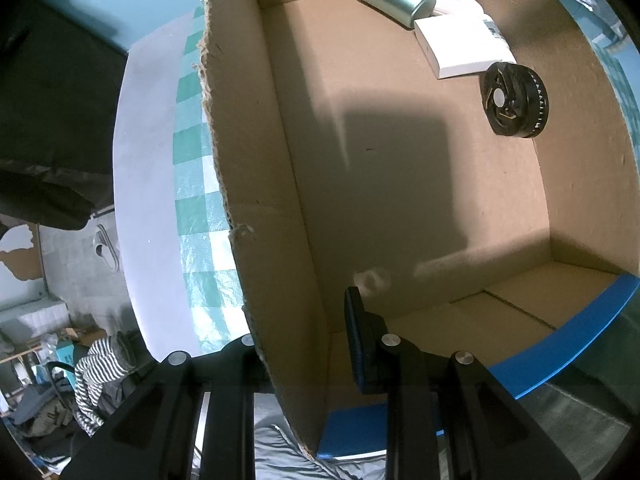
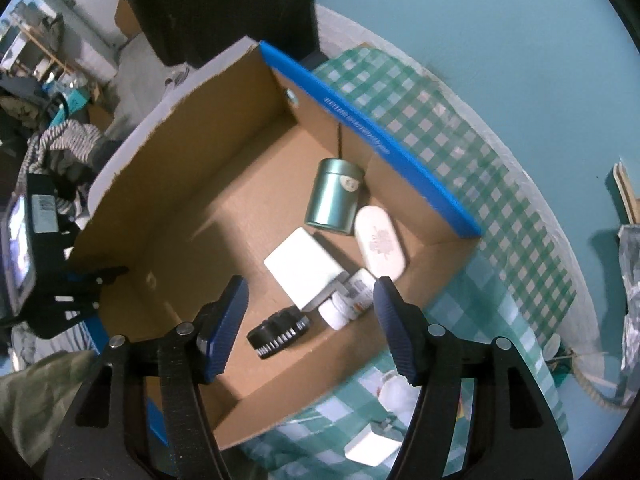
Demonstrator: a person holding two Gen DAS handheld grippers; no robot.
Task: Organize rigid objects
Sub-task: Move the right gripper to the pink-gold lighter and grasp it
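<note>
cardboard box [image 2: 168, 216], on the checked cloth [image 2: 472, 184]; stiff but light, likely to flex at its torn wall. left gripper [image 1: 304, 344] clamped on that wall; right gripper [image 2: 308, 320] open and empty above the contents.
inside, far corner: one green tin [image 2: 334, 196], smooth, best taken across its sides; one white oval case [image 2: 380, 242]; one flat white box [image 2: 302, 266]; one black ribbed wheel [image 2: 278, 332], grippy at the rim; one small white bottle [image 2: 340, 310] (partly hidden). all rigid, probably light.

Brown cardboard box [image 2: 192, 216], green-white checked cloth [image 2: 500, 208], teal tin [image 2: 332, 198].
</note>
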